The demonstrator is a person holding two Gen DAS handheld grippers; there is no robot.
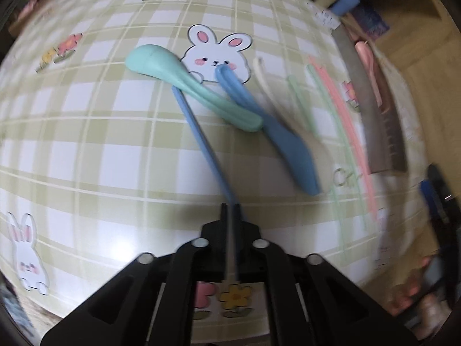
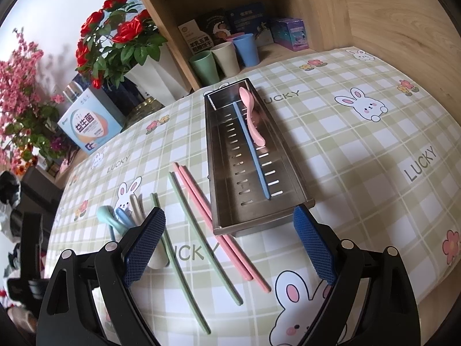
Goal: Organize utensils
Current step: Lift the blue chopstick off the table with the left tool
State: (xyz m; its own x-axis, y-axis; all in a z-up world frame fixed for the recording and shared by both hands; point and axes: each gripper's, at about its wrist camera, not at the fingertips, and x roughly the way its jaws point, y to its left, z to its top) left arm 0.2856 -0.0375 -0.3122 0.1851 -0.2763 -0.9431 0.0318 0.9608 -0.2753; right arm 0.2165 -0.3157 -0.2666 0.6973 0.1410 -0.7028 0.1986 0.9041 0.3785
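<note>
In the left wrist view my left gripper (image 1: 230, 210) points down at the checked tablecloth. A blue chopstick (image 1: 201, 141) runs between its barely parted jaws, and a pale slit shows beside it. The chopstick's far end lies under a teal spoon (image 1: 173, 72). A blue spoon (image 1: 276, 135), a beige spoon (image 1: 317, 152), green chopsticks (image 2: 196, 245) and pink chopsticks (image 2: 213, 216) lie alongside. The steel tray (image 2: 253, 225) holds a pink spoon (image 2: 252, 115) and another blue chopstick (image 2: 253, 155). My right gripper (image 2: 229, 214) hovers wide open before the tray's near end, holding nothing.
Green, beige and blue cups (image 2: 222, 57) stand in a wooden shelf behind the tray. A pot of red roses (image 2: 115, 37) and a boxed product (image 2: 89, 121) sit at the table's back left. The table edge curves close at the left.
</note>
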